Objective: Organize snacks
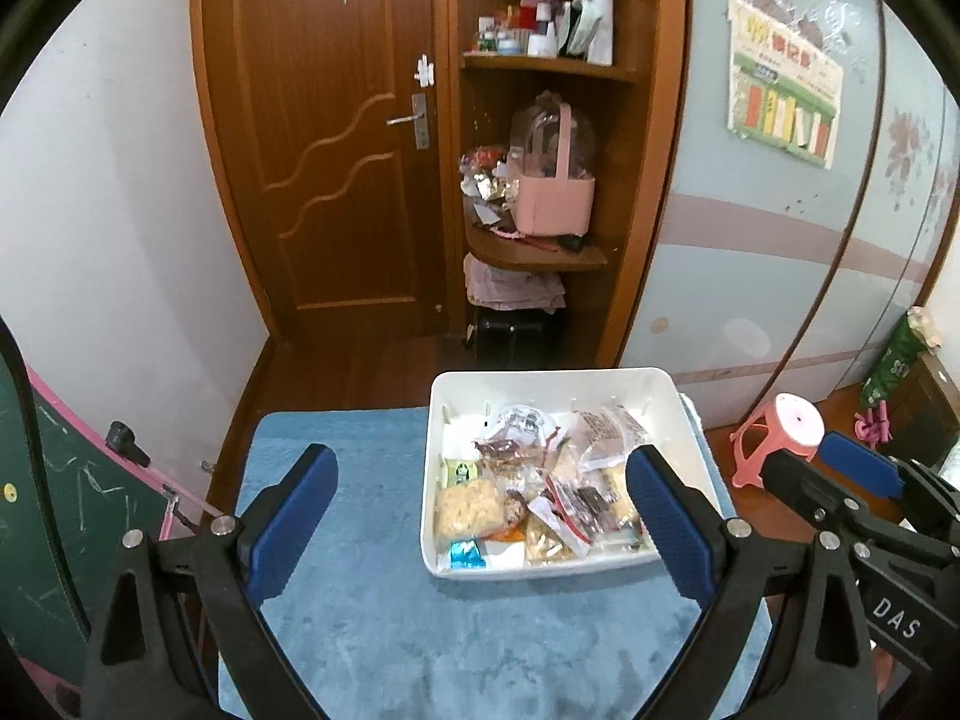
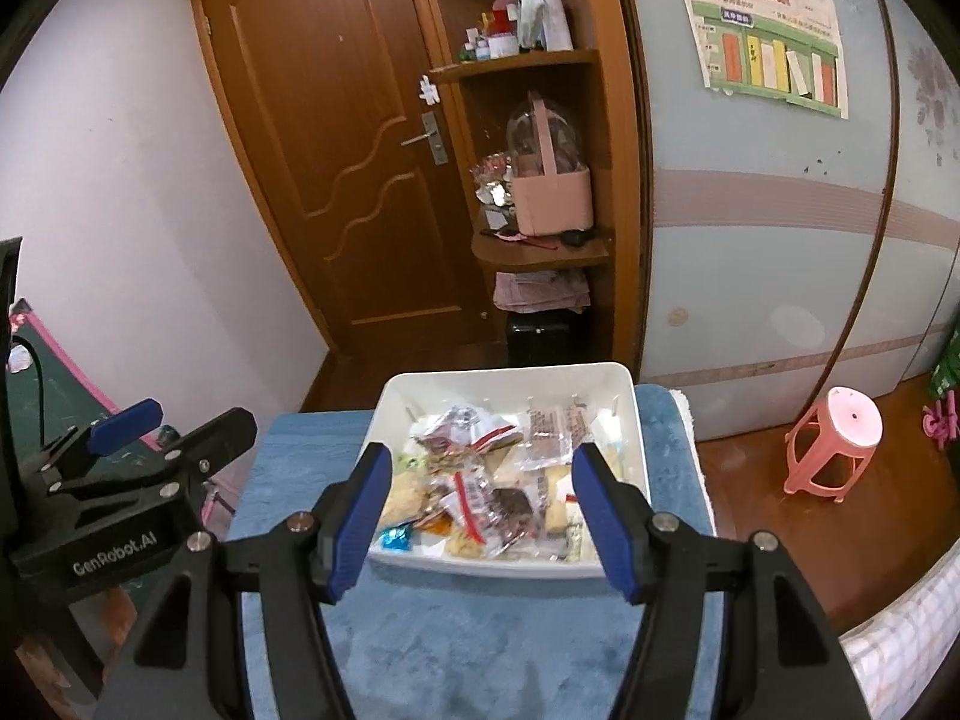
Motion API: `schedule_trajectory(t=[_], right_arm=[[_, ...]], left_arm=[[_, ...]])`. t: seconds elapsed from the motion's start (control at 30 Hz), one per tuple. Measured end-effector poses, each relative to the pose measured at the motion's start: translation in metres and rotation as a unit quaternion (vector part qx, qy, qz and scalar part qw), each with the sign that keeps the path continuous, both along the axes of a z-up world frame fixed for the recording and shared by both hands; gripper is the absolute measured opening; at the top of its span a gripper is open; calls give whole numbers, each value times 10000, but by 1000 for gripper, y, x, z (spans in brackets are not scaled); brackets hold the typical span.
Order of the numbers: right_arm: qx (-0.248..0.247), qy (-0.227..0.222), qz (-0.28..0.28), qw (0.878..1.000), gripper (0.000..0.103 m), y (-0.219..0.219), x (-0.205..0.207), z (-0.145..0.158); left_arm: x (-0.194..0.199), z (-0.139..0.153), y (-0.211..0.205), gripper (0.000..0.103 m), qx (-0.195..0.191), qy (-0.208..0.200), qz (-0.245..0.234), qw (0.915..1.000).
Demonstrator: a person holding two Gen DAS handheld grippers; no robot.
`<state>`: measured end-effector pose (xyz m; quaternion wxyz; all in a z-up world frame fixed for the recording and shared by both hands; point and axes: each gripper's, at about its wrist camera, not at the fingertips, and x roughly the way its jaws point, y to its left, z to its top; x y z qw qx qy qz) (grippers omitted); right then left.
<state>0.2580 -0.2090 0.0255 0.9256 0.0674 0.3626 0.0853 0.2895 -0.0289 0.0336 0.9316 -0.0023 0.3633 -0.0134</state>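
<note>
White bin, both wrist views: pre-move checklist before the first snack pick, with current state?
1. Left claw open, holding nothing: ok.
2. Right claw open, holding nothing: ok.
3. White bin flat on the blue mat: ok.
4. Snack packets inside the bin, none on the mat: ok.
5. Packets separated enough for a single pick: not ok, they overlap in a pile.
6. Sorting destination: cannot tell.

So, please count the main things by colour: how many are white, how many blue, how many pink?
White: 1, the bin that holds the snack packets.
Blue: 1, the mat under the bin.
Pink: 2, the stool on the floor and the basket on the shelf.
Total: 4.
The packets overlap too much to count.
</note>
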Motion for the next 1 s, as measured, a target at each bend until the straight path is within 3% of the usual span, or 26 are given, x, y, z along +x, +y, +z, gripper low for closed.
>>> schedule_trajectory(t=[0.37,0.5,0.73,1.0], right_arm=[[240,-145,273,9992,64,15,-89,27],[285,-204,348,9988,71,20,-120,28],[240,-158,468,9985,72,32,-175,12],[37,-157,523,9985,72,50,-233,-20]], left_arm=[[-108,35,20,99,53,-408,-174,9990],[-150,37,28,100,109,-513,-222,9984],[-220,24,45,102,-59,-463,-153,9988],[-287,-11,58,102,-118,-387,45,9992]])
